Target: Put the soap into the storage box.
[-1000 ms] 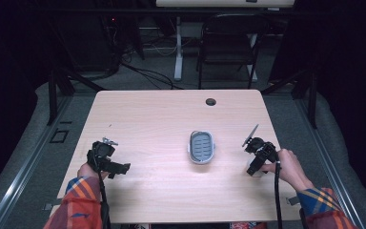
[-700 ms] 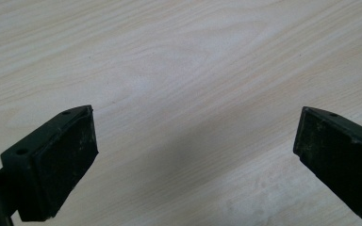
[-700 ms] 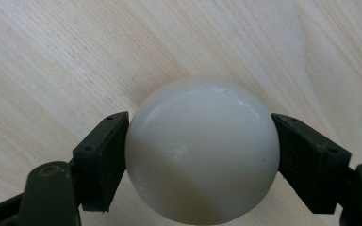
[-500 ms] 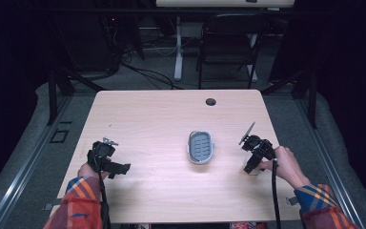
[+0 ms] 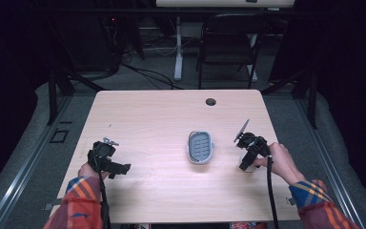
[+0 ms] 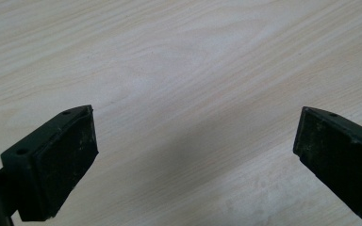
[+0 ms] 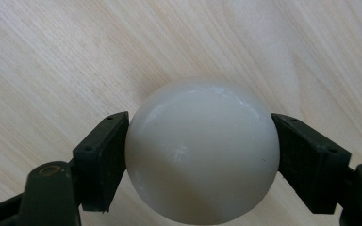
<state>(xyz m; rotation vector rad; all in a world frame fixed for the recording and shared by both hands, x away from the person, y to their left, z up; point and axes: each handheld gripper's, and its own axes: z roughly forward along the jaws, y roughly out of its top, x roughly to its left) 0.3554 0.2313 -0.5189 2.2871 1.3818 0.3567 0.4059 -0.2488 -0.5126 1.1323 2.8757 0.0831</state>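
Two grippers over the table (image 5: 171,114): the right gripper (image 7: 200,155) pinches a white ball (image 7: 202,150) right of the grey dish (image 5: 200,147). Left gripper (image 6: 193,150) jaws stand spread above bare wood.

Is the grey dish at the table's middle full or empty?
Empty: the grey dish shows its bare ribbed floor; the white ball sits clamped in the right gripper.

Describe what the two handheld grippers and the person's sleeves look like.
Both grippers, left gripper and right gripper, are black with two flat, wedge-tipped jaws carrying scuffed dark pads. A black cable trails from each. The right one bears a grey plate. The sleeves are plaid: red, orange, blue.
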